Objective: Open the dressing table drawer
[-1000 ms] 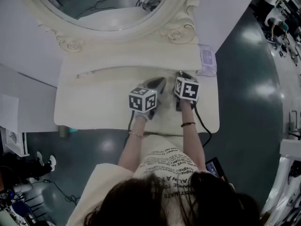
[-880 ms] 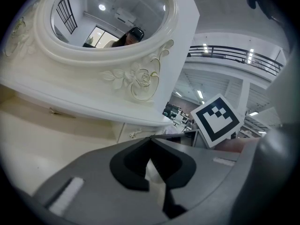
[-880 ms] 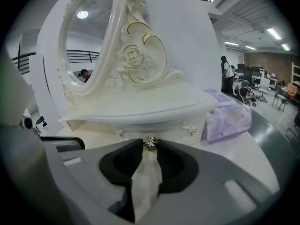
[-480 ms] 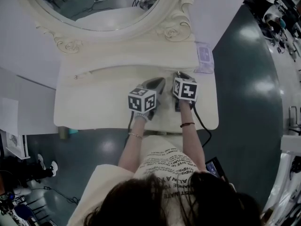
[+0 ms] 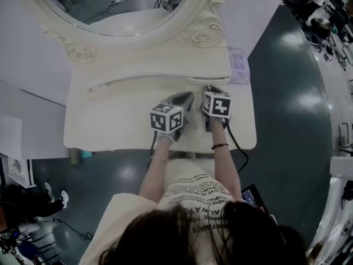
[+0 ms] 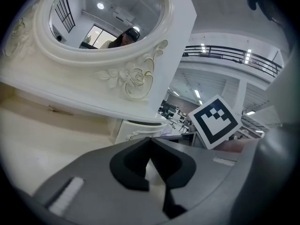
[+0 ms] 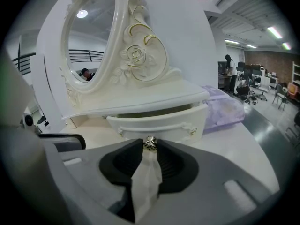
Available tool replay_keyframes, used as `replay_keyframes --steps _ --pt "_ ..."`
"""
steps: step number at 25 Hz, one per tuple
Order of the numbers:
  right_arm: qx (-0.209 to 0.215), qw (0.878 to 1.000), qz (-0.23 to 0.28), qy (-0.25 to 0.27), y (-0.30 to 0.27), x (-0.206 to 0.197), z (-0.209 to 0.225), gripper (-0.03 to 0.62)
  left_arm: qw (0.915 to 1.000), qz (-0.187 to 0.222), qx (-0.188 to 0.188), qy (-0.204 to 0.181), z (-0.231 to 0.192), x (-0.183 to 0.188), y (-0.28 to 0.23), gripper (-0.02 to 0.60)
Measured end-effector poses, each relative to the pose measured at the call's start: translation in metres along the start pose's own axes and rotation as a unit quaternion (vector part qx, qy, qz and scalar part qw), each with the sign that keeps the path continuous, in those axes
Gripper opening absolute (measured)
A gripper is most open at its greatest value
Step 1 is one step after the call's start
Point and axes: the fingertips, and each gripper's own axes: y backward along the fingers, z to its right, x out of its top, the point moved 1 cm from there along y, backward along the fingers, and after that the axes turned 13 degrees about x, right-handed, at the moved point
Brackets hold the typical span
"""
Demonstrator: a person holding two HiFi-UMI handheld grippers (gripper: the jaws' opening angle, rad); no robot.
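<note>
Drawer (image 7: 157, 120) under the mirror (image 7: 89, 36), at its right scroll, stands a little way out, so I judge the pull begun with most of the travel left. My right hand-held gripper (image 7: 150, 147) pinches the knob (image 7: 150, 142). My left hand-held gripper (image 6: 150, 142), below the mirror, is pressed together and empty. Print on the shirt (image 5: 193, 195) is too small for me to read.

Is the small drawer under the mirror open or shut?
Partly open: the drawer front stands out from the shelf, a dark gap above it; the right hand-held gripper holds its knob.
</note>
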Motion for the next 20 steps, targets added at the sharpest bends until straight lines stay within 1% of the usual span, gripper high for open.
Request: replay_keyframes --steps 11,20 --pt "0.0 1.0 -0.001 -0.003 0.006 -0.005 -0.003 0.103 0.9999 0.001 -0.013 -0.002 0.008 -0.001 0.006 0.0" --pt "-0.001 1.0 -0.002 -0.006 0.01 -0.011 -0.007 0.103 0.9999 0.0 -0.014 -0.004 0.008 -0.004 0.012 -0.001"
